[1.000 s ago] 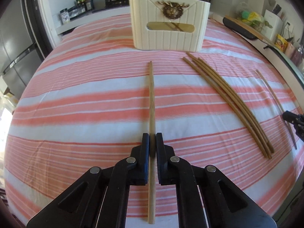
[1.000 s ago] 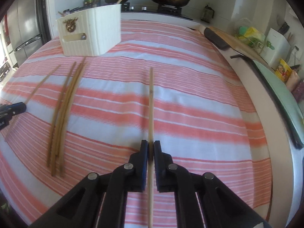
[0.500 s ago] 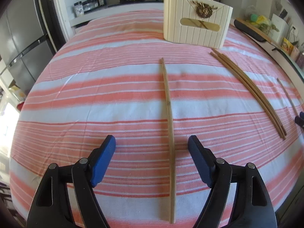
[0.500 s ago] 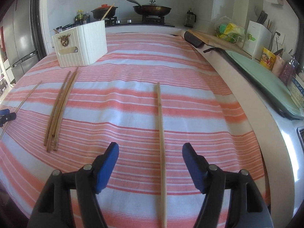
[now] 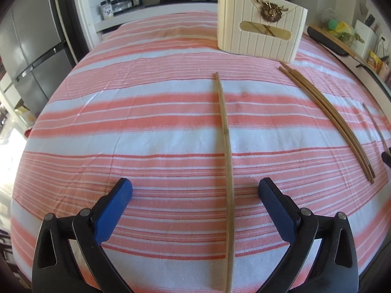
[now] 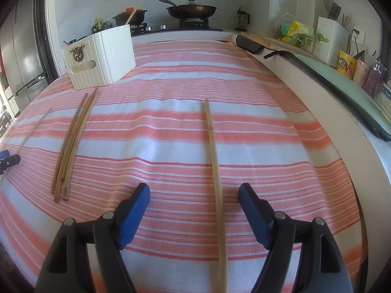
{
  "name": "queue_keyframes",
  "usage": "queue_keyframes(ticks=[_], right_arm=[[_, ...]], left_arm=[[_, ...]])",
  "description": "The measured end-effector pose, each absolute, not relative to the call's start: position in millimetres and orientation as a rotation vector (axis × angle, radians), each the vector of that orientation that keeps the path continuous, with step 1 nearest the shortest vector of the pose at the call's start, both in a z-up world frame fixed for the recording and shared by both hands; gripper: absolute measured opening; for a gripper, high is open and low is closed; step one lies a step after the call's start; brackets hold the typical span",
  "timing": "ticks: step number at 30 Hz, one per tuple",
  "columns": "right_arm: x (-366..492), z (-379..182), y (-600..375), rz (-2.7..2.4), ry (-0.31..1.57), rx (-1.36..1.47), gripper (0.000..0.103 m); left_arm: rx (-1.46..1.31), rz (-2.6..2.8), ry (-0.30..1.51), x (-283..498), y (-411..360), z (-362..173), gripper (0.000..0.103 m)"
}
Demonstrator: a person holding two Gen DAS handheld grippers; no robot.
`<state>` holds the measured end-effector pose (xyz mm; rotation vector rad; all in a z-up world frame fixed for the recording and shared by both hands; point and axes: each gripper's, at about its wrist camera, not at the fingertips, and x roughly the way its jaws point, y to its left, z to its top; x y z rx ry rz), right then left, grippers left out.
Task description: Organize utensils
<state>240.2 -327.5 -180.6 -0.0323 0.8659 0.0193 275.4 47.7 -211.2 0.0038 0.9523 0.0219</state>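
Left wrist view: my left gripper point(image 5: 195, 190) has its jaws spread wide and opening, blue pads clear of the pale chopstick point(image 5: 226, 131) that lies flat between them on the striped cloth point(image 5: 146, 112) of the worktop. This stick runs away from me toward the cream ribbed holder point(image 5: 261, 39), stopping short of it. A bundle of darker chopsticks point(image 5: 327, 112) lies to its right, angled, its far end near the holder's base.

Right wrist view: my right gripper point(image 6: 194, 193) also stands with jaws apart and opening, not touching the second pale chopstick point(image 6: 213, 151) lying between them on the cloth. To the left lies the dark bundle, then the other pale stick at the frame's edge, where a tip of my left gripper shows. Two sticks cross behind the holder's slot, and one stick leans out of its top. Pans point(image 6: 193, 9) sit on the stove beyond.
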Motion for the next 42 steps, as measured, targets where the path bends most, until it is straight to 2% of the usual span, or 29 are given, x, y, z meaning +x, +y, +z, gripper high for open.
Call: queue_keyframes(ticks=[24,30,35,37,39,41,42], right_arm=[[239.6,-180.3,-328.1,0.01,0.868,-0.038,0.078],[260.0,-170.1,-332.9,0.098,1.079,-0.082,0.077],[278.0,-164.9,-333.3,0.141,1.16,-0.212,0.076],[289.9,-167.3,-335.7,0.153,1.188,-0.217,0.075],[303.3,-168.7,-339.0,0.165,1.205,-0.19,0.066],[318.0,-167.8,-339.9,0.161,1.205,-0.162,0.057],[326.6,-167.7,-339.2,0.16,1.209,-0.154,0.051]], left_arm=[[-0.001,0.011,0.954,275.8,48.5,-211.8,0.102],[0.022,-0.118,1.076,295.3,52.7,-203.6,0.102],[0.002,-0.172,1.107,329.6,57.4,-194.0,0.101],[0.037,-0.164,1.12,344.6,53.6,-194.8,0.093],[0.064,-0.175,1.156,359.6,45.2,-199.7,0.083],[0.113,-0.158,1.152,370.7,37.3,-200.3,0.083],[0.124,-0.168,1.155,376.8,32.4,-199.9,0.078]])
